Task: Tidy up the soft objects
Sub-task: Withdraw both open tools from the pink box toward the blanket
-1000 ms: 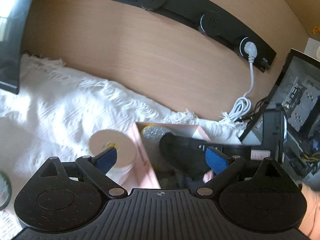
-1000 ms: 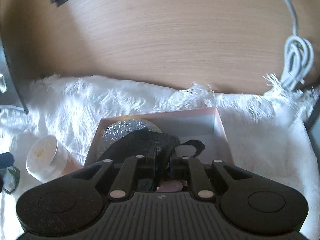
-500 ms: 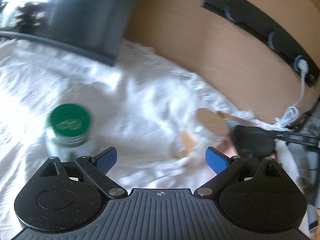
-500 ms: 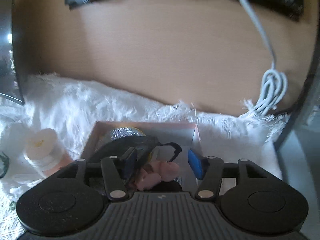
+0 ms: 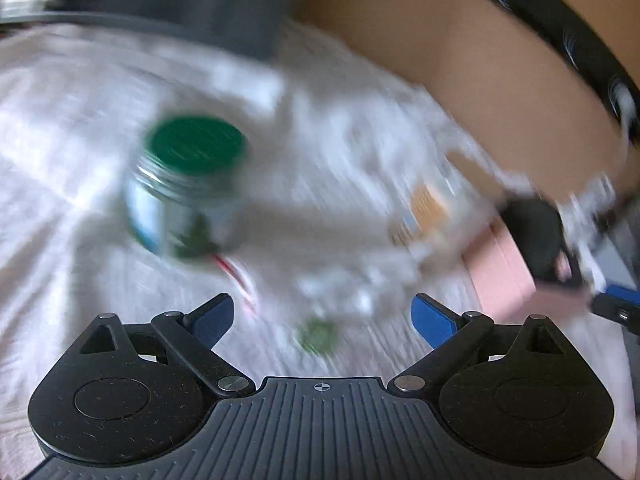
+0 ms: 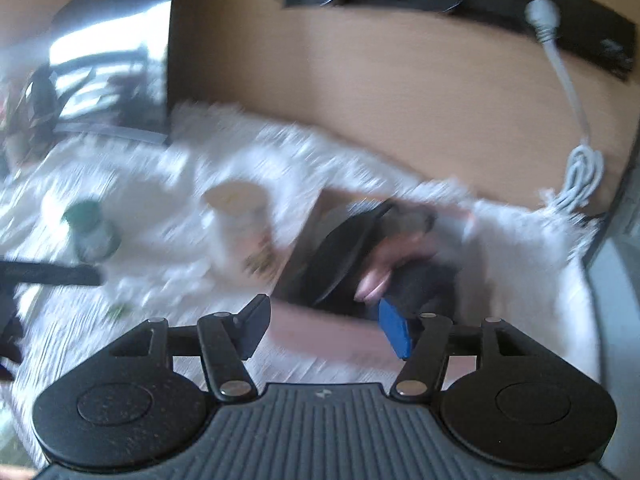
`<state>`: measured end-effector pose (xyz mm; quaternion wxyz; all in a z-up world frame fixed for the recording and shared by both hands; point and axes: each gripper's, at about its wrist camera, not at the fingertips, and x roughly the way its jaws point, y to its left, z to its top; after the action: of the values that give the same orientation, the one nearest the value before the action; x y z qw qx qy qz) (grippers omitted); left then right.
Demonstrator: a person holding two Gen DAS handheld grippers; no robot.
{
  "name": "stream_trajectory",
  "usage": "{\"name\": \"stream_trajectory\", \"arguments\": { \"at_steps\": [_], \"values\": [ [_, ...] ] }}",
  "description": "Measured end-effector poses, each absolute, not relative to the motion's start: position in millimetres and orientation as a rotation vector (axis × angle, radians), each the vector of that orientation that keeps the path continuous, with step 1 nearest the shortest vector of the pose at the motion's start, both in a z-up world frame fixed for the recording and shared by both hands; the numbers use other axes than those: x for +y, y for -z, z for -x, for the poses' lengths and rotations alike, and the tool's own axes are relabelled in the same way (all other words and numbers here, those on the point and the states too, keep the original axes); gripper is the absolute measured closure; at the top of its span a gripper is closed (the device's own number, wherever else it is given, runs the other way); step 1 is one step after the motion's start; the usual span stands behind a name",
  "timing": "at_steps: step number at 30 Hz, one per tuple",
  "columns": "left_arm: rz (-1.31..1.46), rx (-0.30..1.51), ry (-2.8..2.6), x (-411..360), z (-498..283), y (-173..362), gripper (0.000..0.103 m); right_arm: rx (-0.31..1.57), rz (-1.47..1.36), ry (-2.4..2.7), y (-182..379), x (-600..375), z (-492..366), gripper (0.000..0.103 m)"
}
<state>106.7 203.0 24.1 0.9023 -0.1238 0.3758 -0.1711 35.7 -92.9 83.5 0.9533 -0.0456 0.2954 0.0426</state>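
Both frames are motion-blurred. The left tool (image 5: 322, 316) is spread wide with nothing between its pads, above the white fringed cloth (image 5: 80, 128), with the green-lidded jar (image 5: 188, 184) ahead and to its left. The right tool (image 6: 320, 326) is also released, just in front of the pink box (image 6: 320, 336), where the black soft item (image 6: 344, 252) lies beside something pink.

Motion blur smears the jar's label (image 5: 160, 216) (unreadable) — box contents (image 6: 376, 256) indistinct.
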Motion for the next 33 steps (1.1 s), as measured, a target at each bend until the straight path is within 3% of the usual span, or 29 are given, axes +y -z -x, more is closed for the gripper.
{"name": "stream_trajectory", "arguments": {
  "at_steps": [7, 16, 27, 33],
  "values": [
    [-0.03, 0.701, 0.516, 170, -104, -42, 0.004, 0.71, 0.171, -0.144, -42, -54, -19, 0.042],
    [-0.333, 0.807, 0.538, 137, -166, -31, 0.006, 0.807, 0.141, -0.158, -13, -41, -18, 0.042],
    [-0.32, 0.931, 0.563, 121, -187, -12, 0.007, 0.839, 0.071, -0.112, -1, -54, -15, 0.042],
    [-0.308, 0.931, 0.502, 118, -186, -16, 0.017, 0.833, 0.05, -0.099, 5, -58, -11, 0.042]
  ]
}}
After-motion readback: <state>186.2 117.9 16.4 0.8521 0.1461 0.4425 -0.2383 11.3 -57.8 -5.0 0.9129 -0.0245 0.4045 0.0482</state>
